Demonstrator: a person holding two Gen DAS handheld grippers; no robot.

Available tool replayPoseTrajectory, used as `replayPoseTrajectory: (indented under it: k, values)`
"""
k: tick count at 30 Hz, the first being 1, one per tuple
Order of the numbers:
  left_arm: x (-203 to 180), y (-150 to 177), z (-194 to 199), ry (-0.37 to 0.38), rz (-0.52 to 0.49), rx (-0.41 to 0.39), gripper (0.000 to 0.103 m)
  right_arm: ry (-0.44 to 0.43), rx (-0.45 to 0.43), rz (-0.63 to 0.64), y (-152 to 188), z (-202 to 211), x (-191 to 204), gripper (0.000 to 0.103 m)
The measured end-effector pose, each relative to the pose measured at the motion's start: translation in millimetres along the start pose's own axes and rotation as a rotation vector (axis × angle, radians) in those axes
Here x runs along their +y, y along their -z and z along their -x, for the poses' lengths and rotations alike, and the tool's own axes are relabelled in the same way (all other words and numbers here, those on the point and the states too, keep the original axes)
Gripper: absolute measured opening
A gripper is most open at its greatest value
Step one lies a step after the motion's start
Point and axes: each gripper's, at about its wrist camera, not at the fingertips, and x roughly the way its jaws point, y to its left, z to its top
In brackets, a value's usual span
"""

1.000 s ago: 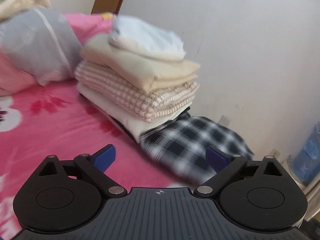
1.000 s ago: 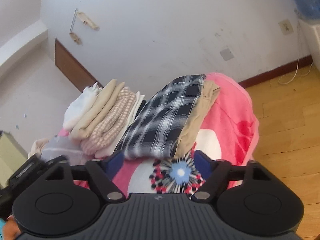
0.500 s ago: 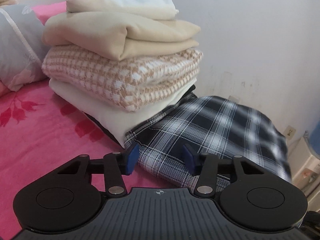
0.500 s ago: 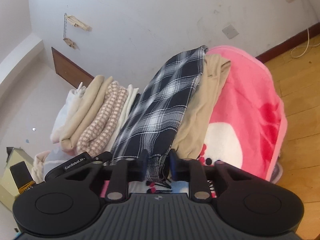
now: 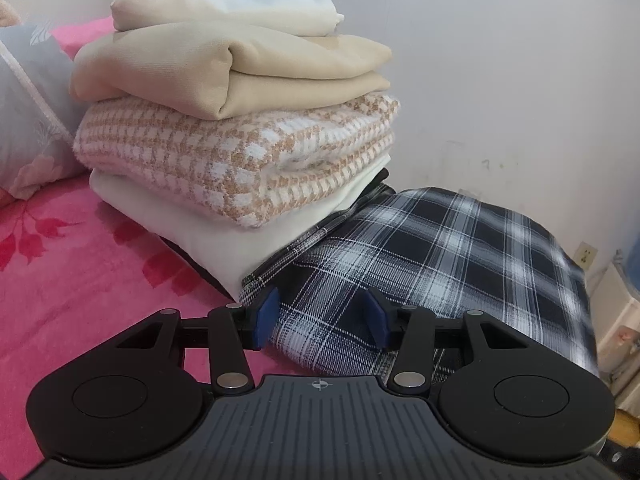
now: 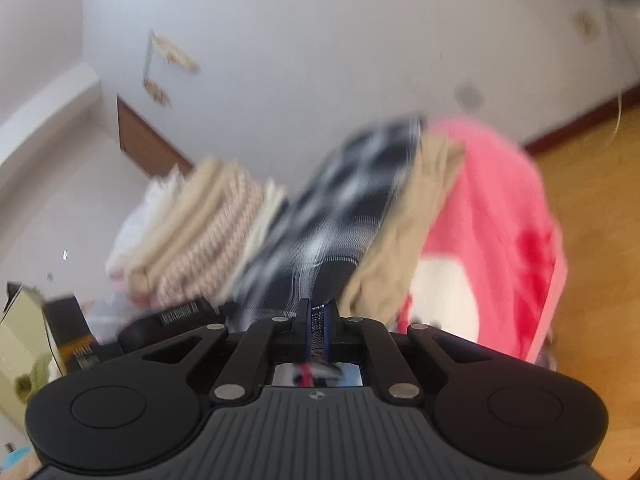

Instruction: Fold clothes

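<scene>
Two grippers are on the plaid shirt (image 5: 440,248) at once. It lies folded on the pink blanket (image 5: 72,272), filling the lower right of the left wrist view, with its far edge tucked against the foot of the stack (image 5: 240,120) of folded clothes at upper left. In the right wrist view, which is smeared with blur, the same shirt (image 6: 344,208) runs up the middle of the frame with a tan garment (image 6: 404,240) just beside it on the right.

The left gripper (image 5: 320,316) stands about half open, its blue pads either side of the shirt's near hem; the cloth bulges between them, but whether the pads actually press on it I cannot tell. The right gripper (image 6: 316,328) has just been closing and is now nearly shut, a thin ridge of plaid cloth pinched between its pads.

To my eye the shirt will handle as light, limp woven cloth: no stiffness at all, so it will sag and unfold from whatever points are held. A pinch near an edge or corner, through all the layers, looks the best place, with both grips well apart so the fabric hangs flat between them. Thin cloth can slide out of a shallow bite, so a deeper one seems wiser. Lifting may also drag the tan garment or nudge the stack, since both lie against it.
</scene>
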Motion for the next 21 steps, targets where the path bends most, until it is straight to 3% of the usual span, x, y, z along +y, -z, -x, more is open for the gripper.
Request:
replayPoseTrajectory:
  k: [2,4,6,11,14,17,20,21]
  values:
    - [-1,2,1,-0.003,-0.013,-0.012,0.048,-0.011,0.022,-0.015,-3,2,-8,0.018]
    - [-2,3,1,-0.008,-0.025,-0.020,0.049,-0.014,-0.056,-0.008,-14,19,-12,0.038]
    - [-4,3,1,-0.019,-0.039,-0.021,0.049,0.009,-0.145,0.006,-31,30,-17,0.046]
    - [-13,2,2,-0.057,-0.079,-0.012,0.050,0.125,-0.200,0.055,-94,-10,-35,0.046]
    - [-12,1,-1,-0.062,-0.065,0.004,0.053,0.138,-0.160,0.027,-126,-48,-48,0.046]
    - [-10,1,-3,-0.060,-0.063,0.014,0.055,0.095,-0.103,-0.002,-145,-74,-55,0.043]
    - [-8,0,-4,-0.052,-0.064,0.028,0.055,0.105,-0.041,0.026,-150,-94,-52,0.033]
    - [-8,-1,-5,-0.050,-0.063,0.033,0.055,0.106,-0.038,0.046,-149,-96,-50,0.010]
